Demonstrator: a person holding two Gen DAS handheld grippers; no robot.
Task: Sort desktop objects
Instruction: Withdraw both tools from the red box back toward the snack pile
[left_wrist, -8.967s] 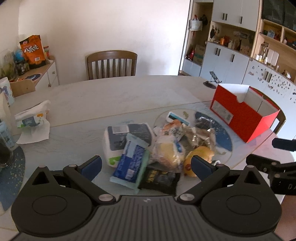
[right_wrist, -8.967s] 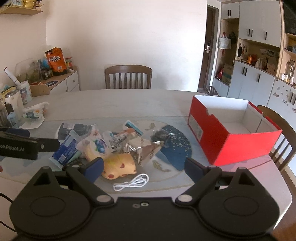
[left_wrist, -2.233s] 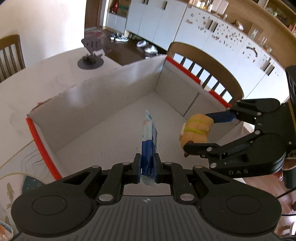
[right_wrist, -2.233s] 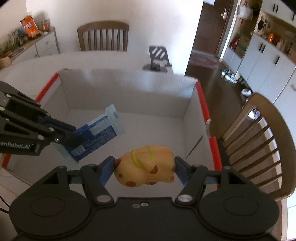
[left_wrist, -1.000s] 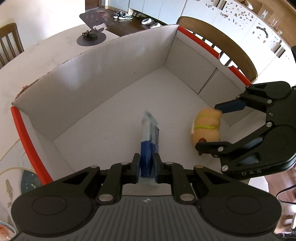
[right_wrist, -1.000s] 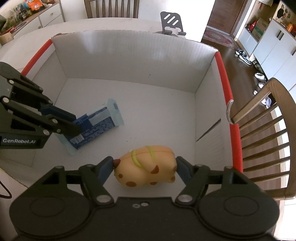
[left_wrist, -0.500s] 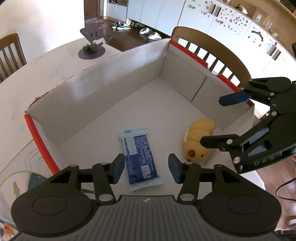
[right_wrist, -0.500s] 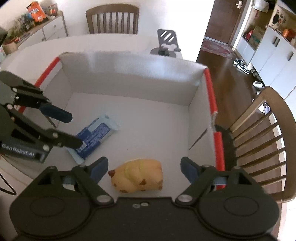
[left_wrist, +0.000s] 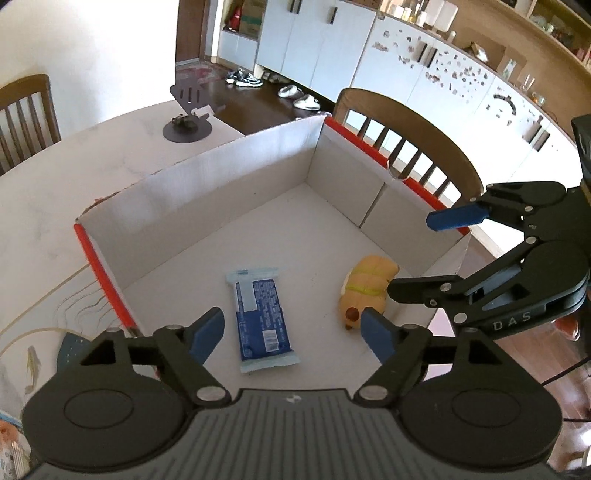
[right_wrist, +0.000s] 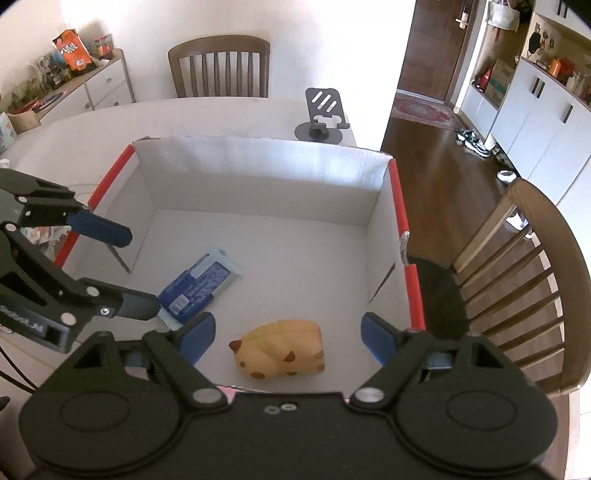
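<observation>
Left gripper (left_wrist: 291, 330): jaws just opened, empty, lower centre.
Right gripper (right_wrist: 286, 338): spread wide, empty.
Blue snack packet (left_wrist: 260, 319): flat on red box (left_wrist: 92, 254) floor.
Yellow animal toy (right_wrist: 280, 352): beside packet, apart.

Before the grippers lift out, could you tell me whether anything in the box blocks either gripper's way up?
Nothing visible does. The left gripper and right gripper are open above the blue packet and yellow toy lying on the box floor.

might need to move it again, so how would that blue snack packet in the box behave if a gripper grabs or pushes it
The blue snack packet lies flat on the floor of the box, so it probably slides rather than rolls. Its thin crimped ends suggest a light, somewhat floppy wrapper. The glossy film may slip between pads.
</observation>
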